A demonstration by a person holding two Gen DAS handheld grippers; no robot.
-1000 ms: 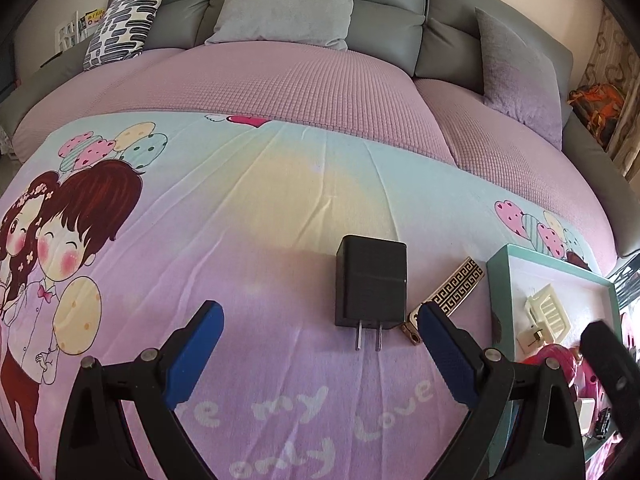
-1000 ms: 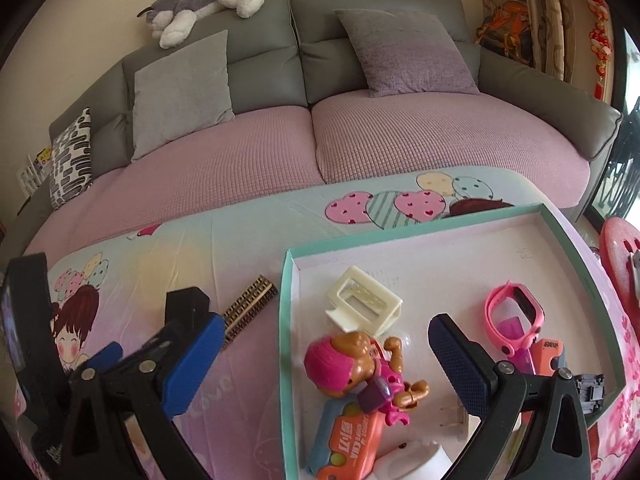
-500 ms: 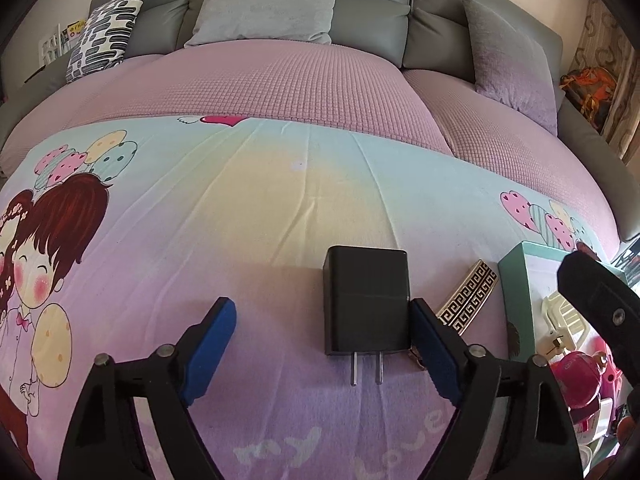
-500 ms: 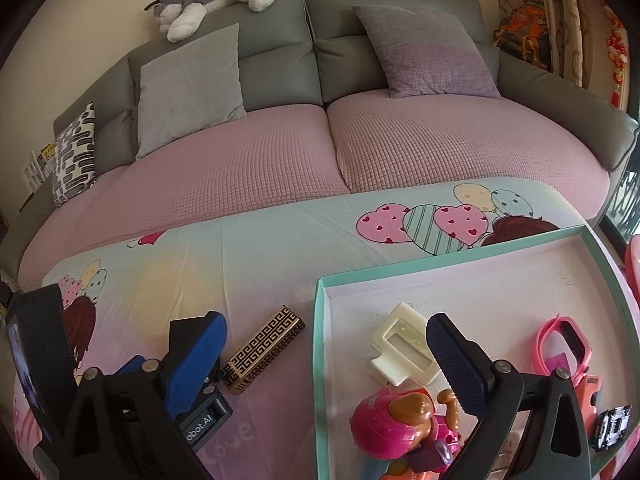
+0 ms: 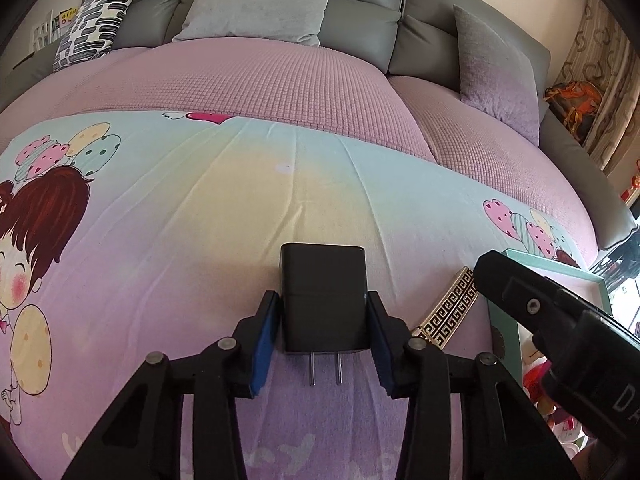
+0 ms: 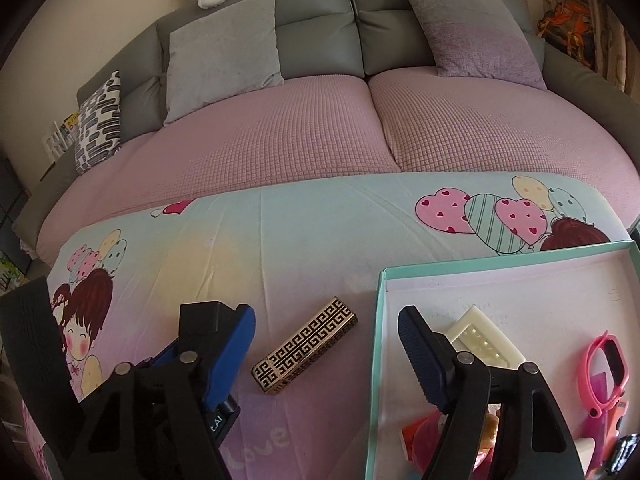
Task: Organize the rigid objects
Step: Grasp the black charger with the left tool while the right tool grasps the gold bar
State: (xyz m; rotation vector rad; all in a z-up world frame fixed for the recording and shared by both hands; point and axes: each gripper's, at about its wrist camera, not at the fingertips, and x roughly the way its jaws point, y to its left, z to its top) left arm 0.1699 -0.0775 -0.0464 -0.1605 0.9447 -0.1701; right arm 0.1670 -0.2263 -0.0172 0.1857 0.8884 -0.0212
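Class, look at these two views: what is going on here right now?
A person is tidying small items off a cartoon-print cloth into a teal-rimmed tray. The left gripper is closing on a black plug-in charger block, its blue fingers at either side. The right gripper, still wide but closing, straddles a gold-and-black patterned bar lying beside the tray, which already holds a cream clip and pink toys.

Tray (image 6: pixel 378 344) cut by frame edge; toys (image 6: pixel 432 436) behind right fingers (image 6: pixel 420 352).
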